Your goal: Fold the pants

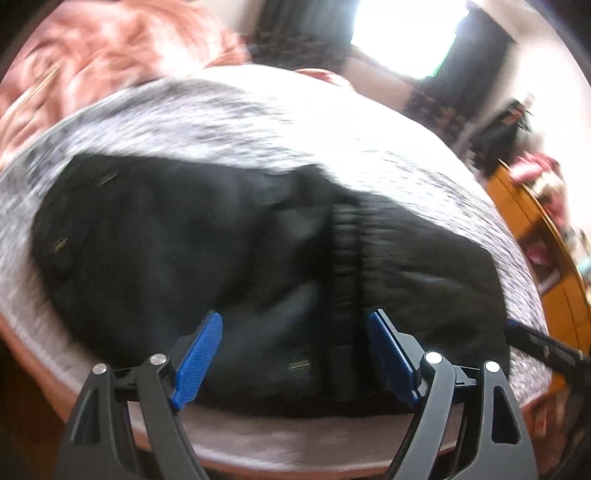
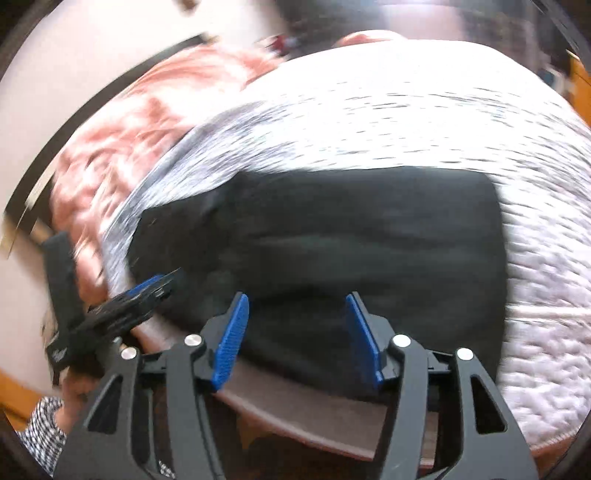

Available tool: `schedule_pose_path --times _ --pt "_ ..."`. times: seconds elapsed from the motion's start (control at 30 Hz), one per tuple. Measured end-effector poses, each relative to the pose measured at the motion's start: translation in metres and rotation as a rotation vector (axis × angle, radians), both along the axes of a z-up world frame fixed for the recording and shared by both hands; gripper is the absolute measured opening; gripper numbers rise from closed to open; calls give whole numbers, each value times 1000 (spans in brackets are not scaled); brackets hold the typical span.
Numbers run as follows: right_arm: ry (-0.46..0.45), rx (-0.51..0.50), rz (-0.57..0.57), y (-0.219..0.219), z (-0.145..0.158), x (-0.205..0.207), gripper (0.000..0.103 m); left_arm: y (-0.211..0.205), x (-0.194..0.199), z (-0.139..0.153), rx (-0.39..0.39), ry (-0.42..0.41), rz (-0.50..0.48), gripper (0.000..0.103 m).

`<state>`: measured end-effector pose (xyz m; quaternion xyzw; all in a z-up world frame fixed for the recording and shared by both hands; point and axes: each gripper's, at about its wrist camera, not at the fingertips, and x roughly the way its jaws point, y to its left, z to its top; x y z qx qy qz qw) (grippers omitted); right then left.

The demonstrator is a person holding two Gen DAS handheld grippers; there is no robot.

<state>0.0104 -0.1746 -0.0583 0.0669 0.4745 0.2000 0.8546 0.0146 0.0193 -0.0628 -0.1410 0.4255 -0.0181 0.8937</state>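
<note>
Grey-and-white speckled bedcover point(image 1: 258, 122) fills most of both views; it is the biggest thing, and both pictures are blurred. At 10 o'clock in each view a pink crumpled blanket point(image 1: 92, 55) lies beyond the cover, touching its far edge. At 3 o'clock in the left wrist view stands orange wooden furniture point(image 1: 535, 236), apart from the bed, and at 1 o'clock a bright window point(image 1: 406, 33) shines.

On the cover, in the centre of both views, lie the black pants point(image 1: 184, 240). They are folded into a compact, roughly rectangular bundle that reaches to the near edge of the bed at 6 o'clock. In the left wrist view a ribbed band of the pants point(image 1: 345, 258) runs up from 6 o'clock toward the centre.

The left gripper point(image 1: 295, 347) hangs over the near part of the pants with its blue pads spread wide and nothing pinched between them; it is released. The right gripper point(image 2: 297, 332) is also released: its blue pads stand apart above the black cloth and do not press on it. At 8 o'clock in the right wrist view the left gripper appears again, held by a hand point(image 2: 75, 398) with a checked sleeve point(image 2: 40, 428) below it.
</note>
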Motion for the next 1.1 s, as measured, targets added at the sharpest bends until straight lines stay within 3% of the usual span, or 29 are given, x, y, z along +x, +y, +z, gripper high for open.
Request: schedule_pose_path --times 0.13,0.2,0.27,0.33,0.4,0.5,0.53,0.6,0.7,0.83,0.9,1.0,1.1 --pt "75 -35 -71 -43 -30 10 55 -47 24 -9 60 15 -82 83" --pt "118 -39 -80 -50 -54 14 54 -59 36 -31 113 82 -89 85" --pt "122 -52 -67 -49 -68 16 54 -58 42 -50 81 121 -88 89" --pt "128 -68 -33 -46 -64 17 55 -54 42 -53 56 122 -80 89" --pt "113 -12 -12 -53 -50 16 55 -54 39 -45 62 121 -78 87" --pt "66 77 -67 -82 -24 28 73 -52 33 -24 67 50 -58 87" --pt "60 81 -102 -97 -19 38 73 -55 35 -17 64 29 -65 87" --pt "74 95 -148 -116 -21 56 73 -65 40 -10 67 9 -91 87" --pt "166 182 -183 -142 -41 88 73 -84 53 -12 106 10 -121 87" --pt "214 115 -235 -148 -63 119 74 -96 67 -34 151 55 -130 92" --pt "234 66 -255 -147 -74 124 82 -92 72 -42 136 73 -119 98" --pt "222 5 -260 -139 -84 126 84 -81 74 -53 72 115 -101 99" --pt "189 13 -265 -139 -74 116 75 -79 67 -46 70 124 -98 96"
